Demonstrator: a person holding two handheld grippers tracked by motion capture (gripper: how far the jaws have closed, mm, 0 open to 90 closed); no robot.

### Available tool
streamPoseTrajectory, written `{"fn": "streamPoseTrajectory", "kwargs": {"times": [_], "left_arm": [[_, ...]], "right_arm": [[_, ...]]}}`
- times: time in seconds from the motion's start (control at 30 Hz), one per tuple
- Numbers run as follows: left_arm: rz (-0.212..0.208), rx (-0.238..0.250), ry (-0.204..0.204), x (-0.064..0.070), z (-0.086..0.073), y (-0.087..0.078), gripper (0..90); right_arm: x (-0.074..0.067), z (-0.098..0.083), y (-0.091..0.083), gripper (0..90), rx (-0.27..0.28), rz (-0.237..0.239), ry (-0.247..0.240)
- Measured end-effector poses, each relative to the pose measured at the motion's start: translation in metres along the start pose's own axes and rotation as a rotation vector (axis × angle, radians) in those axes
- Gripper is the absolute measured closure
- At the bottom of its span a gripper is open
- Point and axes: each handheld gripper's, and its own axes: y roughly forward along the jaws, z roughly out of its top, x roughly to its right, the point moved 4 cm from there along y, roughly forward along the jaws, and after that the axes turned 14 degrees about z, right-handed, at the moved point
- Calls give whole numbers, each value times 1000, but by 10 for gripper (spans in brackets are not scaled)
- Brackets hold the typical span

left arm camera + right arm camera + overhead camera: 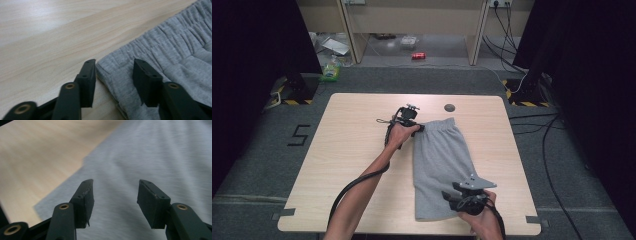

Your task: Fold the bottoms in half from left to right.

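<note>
A pair of grey shorts lies flat on the wooden tabletop, folded into a long strip. Its stretchy waistband points to the far edge, and its leg end lies near the near edge, right of the middle.

The left gripper is at the waistband's left corner. Its jaws stand apart with that corner between them; one jaw is over the bare wood and the other over the cloth. They do not squeeze the cloth.

The right gripper is over the leg end, near the near edge. Its jaws stand open with nothing in them, above the grey cloth.

A dark round hole sits near the far edge. On the floor, left of the tabletop, a black "5" is marked.
</note>
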Motion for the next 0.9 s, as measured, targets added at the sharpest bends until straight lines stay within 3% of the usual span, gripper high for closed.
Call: {"fn": "streamPoseTrajectory", "kwargs": {"times": [0.07, 0.17, 0.47, 0.63, 0.73, 0.8, 0.9], "left_arm": [[21, 0, 26, 3, 2, -1, 605], [37, 9, 33, 5, 4, 1, 655], [22, 12, 22, 3, 6, 2, 687], [21, 14, 24, 3, 6, 2, 687], [21, 12, 27, 3, 6, 2, 688], [25, 14, 28, 3, 6, 3, 690], [25, 19, 34, 3, 7, 3, 697]], "right_arm": [[-11, 0, 10, 464, -7, 33, -15], [-28, -1, 25, 464, -28, 81, -41], [-64, -13, 66, 468, -139, 188, -107], [-70, -18, 75, 483, -189, 154, -182], [-68, -19, 74, 613, -192, 114, -238], [-65, -19, 73, 735, -187, 106, -231], [-63, -17, 73, 809, -191, 94, -251]]}}
